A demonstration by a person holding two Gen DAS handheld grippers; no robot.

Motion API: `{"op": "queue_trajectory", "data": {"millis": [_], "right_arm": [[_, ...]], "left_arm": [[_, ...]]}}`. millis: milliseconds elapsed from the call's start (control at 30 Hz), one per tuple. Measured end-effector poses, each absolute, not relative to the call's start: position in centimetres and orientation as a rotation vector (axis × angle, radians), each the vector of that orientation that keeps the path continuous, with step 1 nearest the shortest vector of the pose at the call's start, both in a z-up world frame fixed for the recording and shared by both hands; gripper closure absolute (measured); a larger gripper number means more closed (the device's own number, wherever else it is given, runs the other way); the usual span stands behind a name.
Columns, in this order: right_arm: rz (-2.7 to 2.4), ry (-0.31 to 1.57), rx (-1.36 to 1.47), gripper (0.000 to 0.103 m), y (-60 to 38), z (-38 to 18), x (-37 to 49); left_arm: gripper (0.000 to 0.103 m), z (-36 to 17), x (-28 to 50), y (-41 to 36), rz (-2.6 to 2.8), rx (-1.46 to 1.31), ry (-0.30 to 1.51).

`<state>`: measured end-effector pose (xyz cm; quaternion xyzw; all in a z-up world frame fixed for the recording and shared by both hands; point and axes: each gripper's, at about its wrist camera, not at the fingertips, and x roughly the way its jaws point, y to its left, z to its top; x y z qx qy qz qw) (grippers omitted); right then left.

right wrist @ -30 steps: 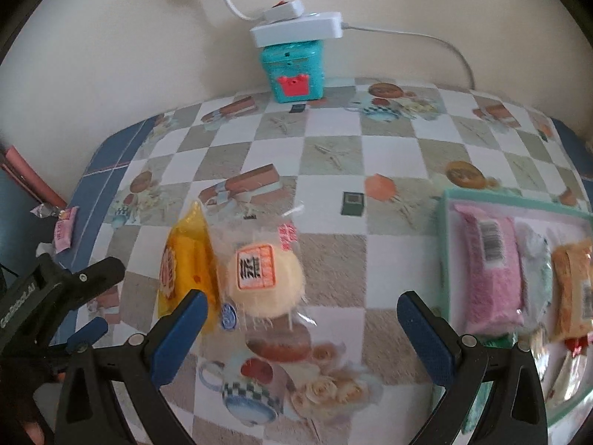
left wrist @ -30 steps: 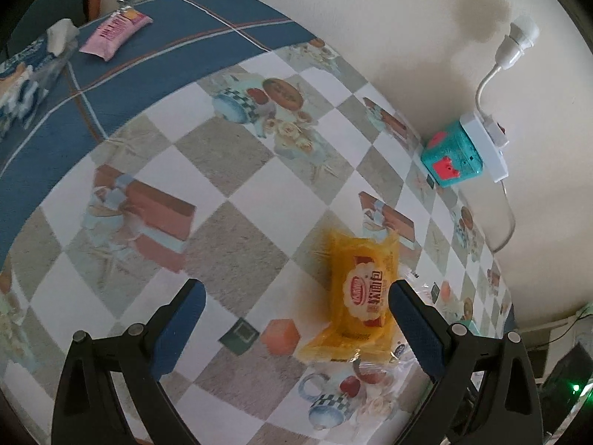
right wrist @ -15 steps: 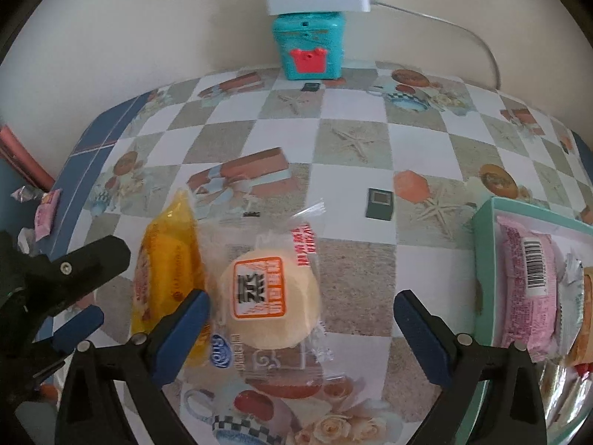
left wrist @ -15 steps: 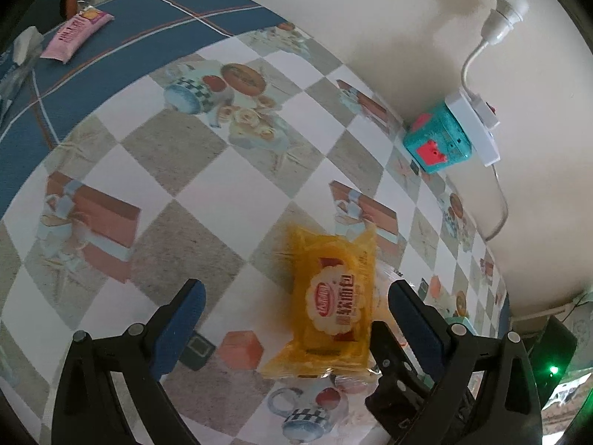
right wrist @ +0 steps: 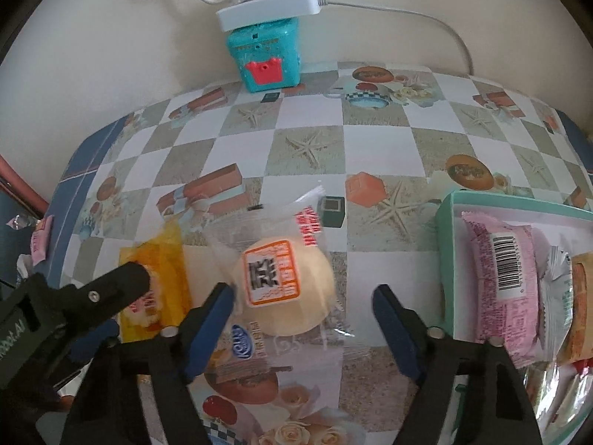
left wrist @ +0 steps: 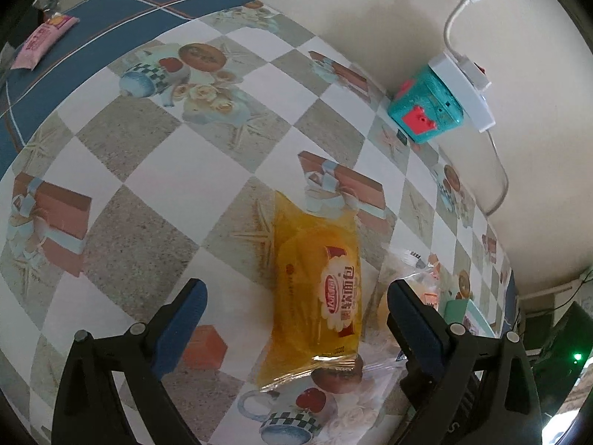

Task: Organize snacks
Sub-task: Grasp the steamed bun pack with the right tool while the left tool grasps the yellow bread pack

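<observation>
A yellow bread packet (left wrist: 315, 296) lies flat on the checked tablecloth. My left gripper (left wrist: 296, 307) stands open astride it, one finger on each side, neither touching. Right beside it lies a round pale bun in a clear wrapper (right wrist: 285, 285). My right gripper (right wrist: 304, 319) has the bun between its fingers and its jaws are closing; the left pad is at the wrapper's edge, the right pad still apart. The right wrist view shows the left gripper's black body (right wrist: 92, 296) over the yellow packet (right wrist: 163, 289).
A teal tray (right wrist: 444, 259) at the right holds a pink packet (right wrist: 500, 282) and other snacks. A teal toy box (right wrist: 267, 55) carrying a white power strip stands by the wall. A small pink packet (left wrist: 40, 40) lies on the blue cloth border.
Both grippers have come down closer to the two packets. The right jaws have narrowed around the bun. The left gripper has shifted so the yellow packet sits between its fingers.
</observation>
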<state>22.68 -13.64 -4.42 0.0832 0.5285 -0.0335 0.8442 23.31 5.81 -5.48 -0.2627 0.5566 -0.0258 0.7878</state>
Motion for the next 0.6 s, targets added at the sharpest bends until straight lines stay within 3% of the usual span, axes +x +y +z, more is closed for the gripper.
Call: {"op": "queue_trajectory", "data": {"millis": [100, 200, 500, 600], "right_arm": [[-0.065, 1.107, 0.182, 0.038, -13.8, -4.2, 22.6], [-0.068, 1.100, 0.174, 0.039, -13.9, -4.1, 22.5], [-0.075, 1.096, 0.180, 0.039, -14.4, -4.1, 22.1], [-0.077, 1.095, 0.176, 0.039, -14.3, -4.0, 22.1]], "left_arm": [[0.006, -5.5, 23.5, 5.2, -0.066, -0.549, 1.204], [0.021, -5.6, 23.6, 4.5, -0.074, -0.528, 1.217], [0.030, -6.1, 23.5, 3.9, -0.044, -0.484, 1.237], [0.040, -6.2, 23.4, 3.9, -0.052, -0.505, 1.241]]}}
